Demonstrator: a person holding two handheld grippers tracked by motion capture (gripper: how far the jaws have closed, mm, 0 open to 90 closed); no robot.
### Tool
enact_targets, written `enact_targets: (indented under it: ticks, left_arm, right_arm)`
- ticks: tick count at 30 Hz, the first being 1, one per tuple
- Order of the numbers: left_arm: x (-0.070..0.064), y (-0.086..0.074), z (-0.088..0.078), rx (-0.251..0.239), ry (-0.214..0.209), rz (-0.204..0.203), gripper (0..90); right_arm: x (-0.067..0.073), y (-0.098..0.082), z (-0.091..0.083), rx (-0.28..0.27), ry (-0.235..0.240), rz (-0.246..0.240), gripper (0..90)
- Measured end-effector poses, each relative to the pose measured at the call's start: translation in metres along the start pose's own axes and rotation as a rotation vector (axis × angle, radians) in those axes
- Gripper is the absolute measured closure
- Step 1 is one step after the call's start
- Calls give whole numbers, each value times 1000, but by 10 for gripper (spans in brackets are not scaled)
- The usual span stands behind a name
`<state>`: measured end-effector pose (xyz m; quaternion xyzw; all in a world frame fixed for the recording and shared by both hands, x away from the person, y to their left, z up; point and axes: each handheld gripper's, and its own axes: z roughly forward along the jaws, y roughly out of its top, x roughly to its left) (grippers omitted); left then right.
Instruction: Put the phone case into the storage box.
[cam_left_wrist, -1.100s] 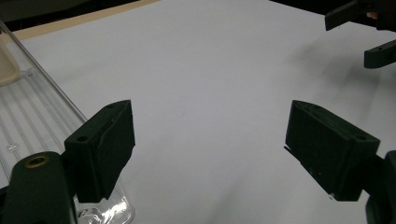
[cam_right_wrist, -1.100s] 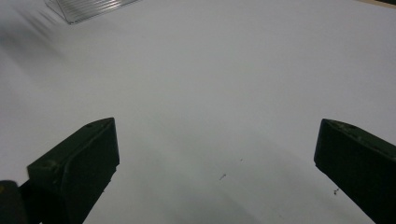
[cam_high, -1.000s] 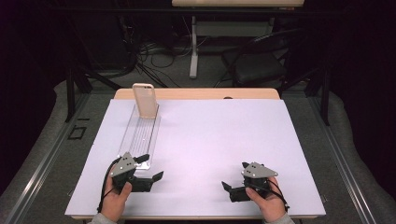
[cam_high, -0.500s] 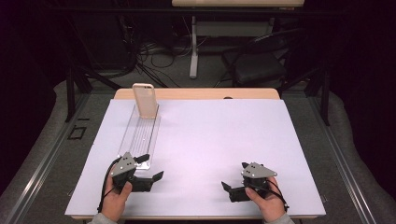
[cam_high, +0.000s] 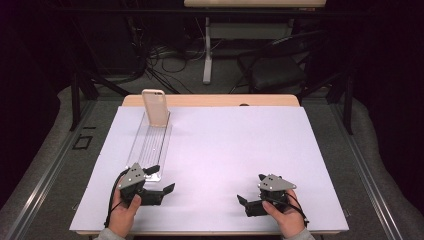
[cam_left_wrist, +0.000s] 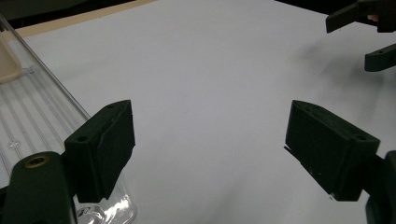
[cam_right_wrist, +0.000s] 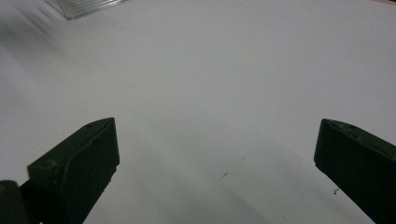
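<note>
Wooden table (cam_high: 210, 100) — white sheet (cam_high: 225, 160) on it, clear tray (cam_high: 150, 145) atop.

No change is detected between the earlier pictures and the present state. The left gripper (cam_high: 162, 178) and the right gripper (cam_high: 250, 188) sit at the same places on the white sheet (cam_high: 225, 145). Their jaws are spread as wide as before, with nothing between them. Both hands keep the same posture at the near edge. The clear tray (cam_high: 150, 142) and the beige phone case (cam_high: 155, 107) standing at its far end show no shift or tilt.
</note>
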<state>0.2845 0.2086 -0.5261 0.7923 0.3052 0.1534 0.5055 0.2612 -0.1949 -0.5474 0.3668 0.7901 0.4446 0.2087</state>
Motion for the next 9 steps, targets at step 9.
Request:
enact_targets:
  ticks: [9]
  left_arm:
    - [0, 0, -1, 1, -1, 2, 159]
  right_arm:
    - [-1, 0, 0, 3, 1, 3, 0]
